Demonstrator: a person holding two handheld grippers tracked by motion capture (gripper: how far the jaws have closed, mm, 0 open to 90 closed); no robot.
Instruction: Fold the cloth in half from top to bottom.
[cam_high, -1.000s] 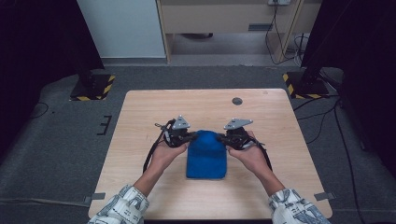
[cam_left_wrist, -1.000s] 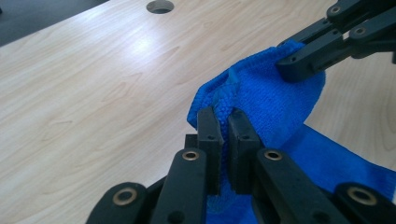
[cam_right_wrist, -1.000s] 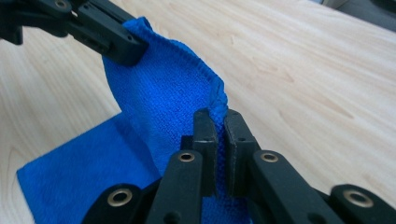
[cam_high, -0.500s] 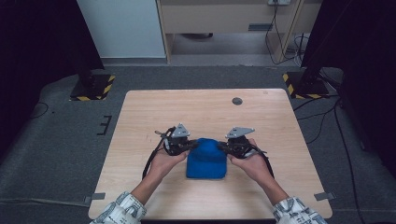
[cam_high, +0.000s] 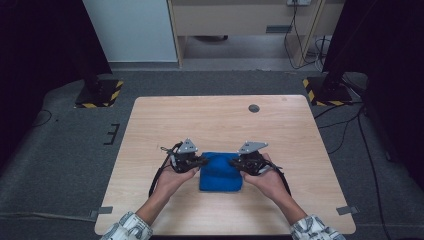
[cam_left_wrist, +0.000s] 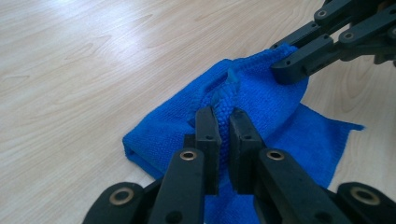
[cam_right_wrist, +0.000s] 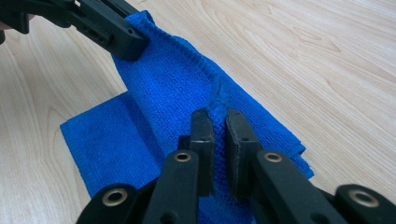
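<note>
A blue cloth (cam_high: 220, 172) lies folded on the wooden table (cam_high: 225, 120), between my two hands. My left gripper (cam_high: 204, 161) is shut on the cloth's far left corner, and the fabric bunches up between its jaws (cam_left_wrist: 223, 116). My right gripper (cam_high: 233, 162) is shut on the far right corner, pinching a raised ridge of cloth (cam_right_wrist: 217, 112). Each gripper view shows the other gripper holding the far end of the same lifted edge. The lifted layer drapes over a flat lower layer (cam_right_wrist: 107, 144) resting on the table.
A small dark round spot (cam_high: 254, 108) sits near the table's far edge. Bare wood surrounds the cloth on all sides. Dark stands with yellow-black striped bases (cam_high: 100, 92) stand on the floor beyond the table's far corners.
Both grippers have pulled the cloth's far edge toward me. The cloth went from a long shape to a shorter, folded one.
</note>
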